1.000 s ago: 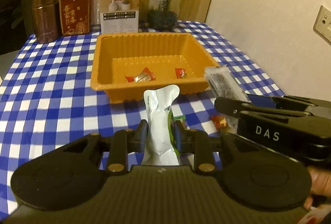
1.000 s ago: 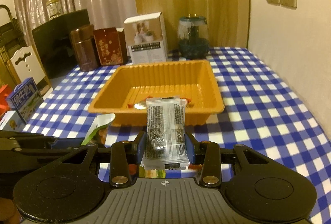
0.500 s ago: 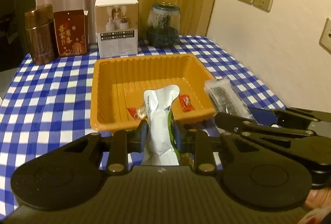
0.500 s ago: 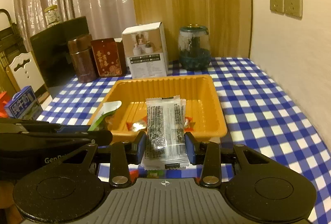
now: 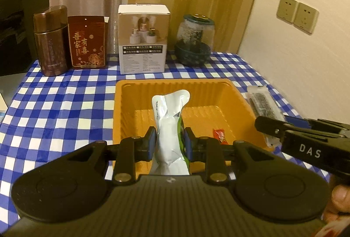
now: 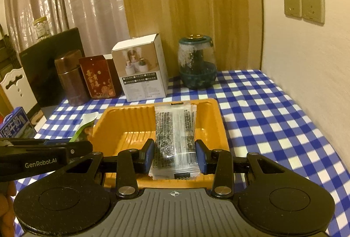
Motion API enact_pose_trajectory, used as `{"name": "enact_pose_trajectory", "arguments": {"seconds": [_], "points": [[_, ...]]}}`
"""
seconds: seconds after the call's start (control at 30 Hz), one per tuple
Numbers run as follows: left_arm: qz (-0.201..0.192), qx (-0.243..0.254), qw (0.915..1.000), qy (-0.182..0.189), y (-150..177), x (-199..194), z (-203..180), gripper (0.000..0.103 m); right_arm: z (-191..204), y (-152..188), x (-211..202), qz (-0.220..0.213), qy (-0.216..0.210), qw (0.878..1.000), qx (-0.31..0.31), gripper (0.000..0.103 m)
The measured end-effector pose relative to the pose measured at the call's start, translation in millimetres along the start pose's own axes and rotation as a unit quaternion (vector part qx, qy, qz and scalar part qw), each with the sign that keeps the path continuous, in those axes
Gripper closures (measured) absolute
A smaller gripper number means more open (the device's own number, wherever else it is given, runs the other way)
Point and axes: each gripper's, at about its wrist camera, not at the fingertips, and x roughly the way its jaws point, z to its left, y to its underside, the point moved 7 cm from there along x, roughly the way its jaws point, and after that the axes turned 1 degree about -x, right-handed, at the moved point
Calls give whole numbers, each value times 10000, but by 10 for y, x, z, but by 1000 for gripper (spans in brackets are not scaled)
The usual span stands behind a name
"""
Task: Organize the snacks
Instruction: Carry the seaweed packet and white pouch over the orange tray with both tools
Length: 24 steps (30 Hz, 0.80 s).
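Note:
An orange plastic tray (image 5: 135,92) (image 6: 210,105) lies on the blue-checked table. My left gripper (image 5: 169,137) is shut on a silver pouch with a green edge (image 5: 169,127), held upright over the tray's near part. My right gripper (image 6: 175,149) is shut on a clear packet of dark seaweed snack (image 6: 175,134), also above the tray. That packet (image 5: 261,103) shows at the right in the left wrist view, the pouch (image 6: 86,123) at the left in the right wrist view. A small red candy (image 5: 219,135) lies inside the tray.
Along the table's back stand a brown tin (image 5: 51,39), a red box (image 5: 87,42), a white carton (image 5: 143,37) and a glass jar (image 5: 194,39). A wall with sockets (image 5: 296,14) runs on the right. A chair and blue milk carton (image 6: 15,125) sit off the left edge.
Both grippers have moved forward with their packets, from in front of the tray to over it. The tray and back-row items look nearer. Neither grip has changed.

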Motion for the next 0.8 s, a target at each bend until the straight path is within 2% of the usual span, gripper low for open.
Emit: {"name": "enact_pose_trajectory", "arguments": {"seconds": [0.37, 0.8], "points": [[-57, -198, 9998, 44, -108, 361, 108, 79, -36, -57, 492, 242, -96, 9996, 141, 63], [39, -198, 9998, -61, -92, 699, 178, 78, -114, -36, 742, 394, -141, 9986, 329, 63]]}}
